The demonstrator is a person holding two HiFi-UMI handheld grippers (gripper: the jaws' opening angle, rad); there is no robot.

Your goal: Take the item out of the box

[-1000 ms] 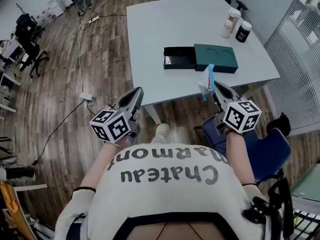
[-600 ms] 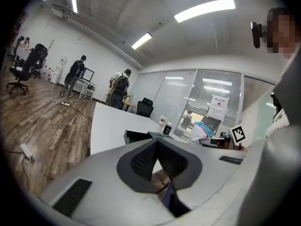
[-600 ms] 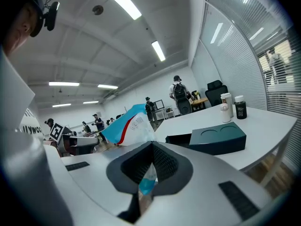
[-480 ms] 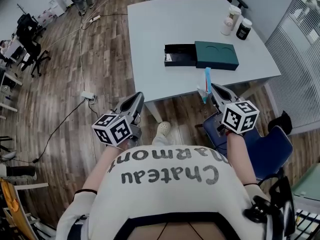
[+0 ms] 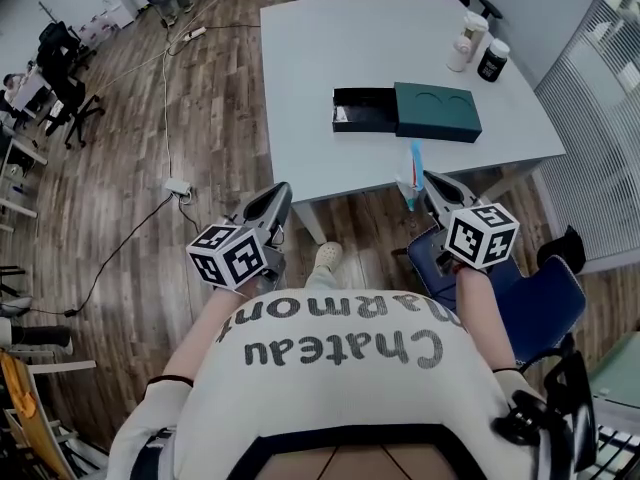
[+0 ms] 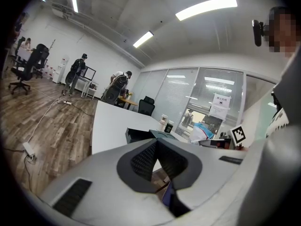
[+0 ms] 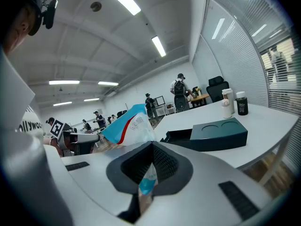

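Right gripper (image 5: 424,180) pinches the blue-and-white packet (image 5: 414,158), held just off the table (image 5: 320,58) edge. Open box (image 5: 362,110) at its 12 o'clock, well apart. Left gripper (image 5: 281,192) at 9 o'clock, pressed together, empty. Removal looks done; next comes setting the packet down.

Dark teal lid (image 5: 437,111), black box (image 5: 363,109), blue-white-red packet (image 7: 128,125), white table (image 5: 330,48)
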